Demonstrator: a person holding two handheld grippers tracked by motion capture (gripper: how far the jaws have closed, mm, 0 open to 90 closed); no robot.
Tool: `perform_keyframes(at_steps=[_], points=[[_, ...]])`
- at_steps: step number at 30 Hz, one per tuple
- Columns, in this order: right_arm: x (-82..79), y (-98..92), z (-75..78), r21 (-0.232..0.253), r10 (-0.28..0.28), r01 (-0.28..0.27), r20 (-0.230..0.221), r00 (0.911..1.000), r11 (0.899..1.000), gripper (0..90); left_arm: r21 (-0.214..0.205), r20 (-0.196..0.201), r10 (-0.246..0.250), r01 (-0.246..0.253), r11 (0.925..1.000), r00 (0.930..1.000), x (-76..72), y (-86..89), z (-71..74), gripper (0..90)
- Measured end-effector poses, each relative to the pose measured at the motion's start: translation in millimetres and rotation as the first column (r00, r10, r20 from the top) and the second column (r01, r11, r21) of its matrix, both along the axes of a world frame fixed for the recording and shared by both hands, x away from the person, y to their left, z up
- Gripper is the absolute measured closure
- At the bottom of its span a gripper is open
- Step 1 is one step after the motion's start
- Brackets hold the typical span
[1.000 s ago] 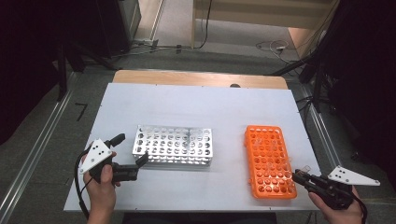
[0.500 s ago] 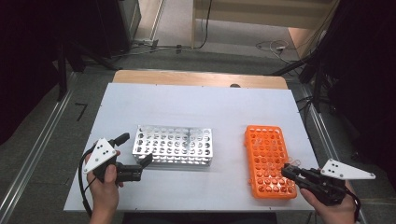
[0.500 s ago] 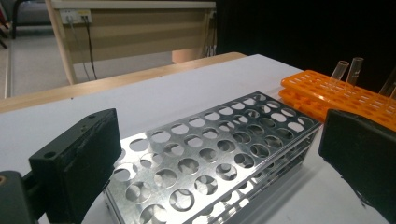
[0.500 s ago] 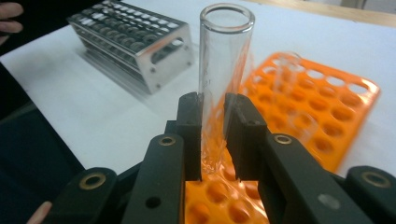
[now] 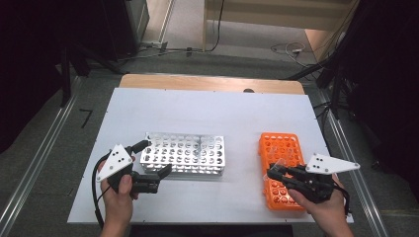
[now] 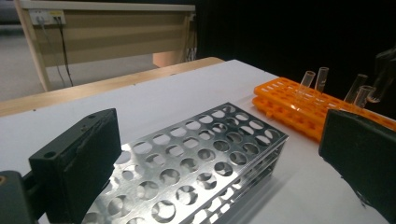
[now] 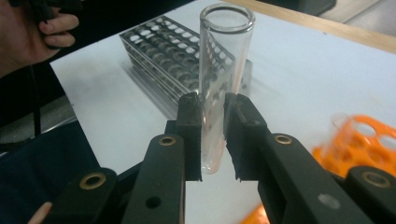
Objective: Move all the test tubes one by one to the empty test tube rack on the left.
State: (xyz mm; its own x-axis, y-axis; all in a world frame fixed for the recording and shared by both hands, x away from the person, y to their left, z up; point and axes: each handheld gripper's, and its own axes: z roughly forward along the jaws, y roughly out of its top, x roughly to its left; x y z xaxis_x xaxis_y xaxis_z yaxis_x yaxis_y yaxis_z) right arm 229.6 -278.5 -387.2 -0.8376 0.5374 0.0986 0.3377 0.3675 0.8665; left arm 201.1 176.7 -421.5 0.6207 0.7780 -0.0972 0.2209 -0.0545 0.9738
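My right gripper [image 5: 274, 171] hovers over the near half of the orange rack [image 5: 281, 148], shut on a clear test tube [image 7: 220, 88]. The tube stands upright between the pads in the right gripper view, its open mouth up. Several more clear tubes [image 6: 321, 77] stand in the orange rack [image 6: 289, 100]. At the near left corner of the silver metal rack [image 5: 185, 154], my left gripper [image 5: 154, 159] is open. Its jaws stand wide apart with nothing between them, and the silver rack [image 6: 196, 163] lies just ahead of them.
Both racks rest on a white tabletop [image 5: 207, 113] with a wooden strip [image 5: 207, 83] along the far edge. The silver rack's holes look empty. Floor rails and cables run beside the table. A hand [image 7: 32, 32] holds the left gripper beyond the silver rack [image 7: 173, 60].
My right gripper has moved left and up from the table's near right corner to over the orange rack. The left gripper has edged slightly toward the silver rack.
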Motion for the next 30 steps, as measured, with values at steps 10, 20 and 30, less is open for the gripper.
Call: perform_keyframes(at_steps=[10,20,30], points=[[13.4,46.6,-2.3,-0.015,0.103,-0.103,-0.015,0.9946,0.995,74.4,-0.011,-0.027,-0.039,0.039,0.9992,0.9989,-1.2,-25.7,8.7,0.0],[9.0,72.7,-21.2,-0.009,0.153,-0.154,-0.03,0.9877,0.988,74.3,-0.03,-0.077,-0.12,0.118,0.9926,0.9898,-5.4,-65.6,19.7,12.6],[0.1,95.2,-32.2,-0.04,0.205,-0.207,-0.042,0.9779,0.978,74.3,-0.004,-0.106,-0.256,0.257,0.9663,0.9608,-11.2,-106.8,18.9,36.4]])
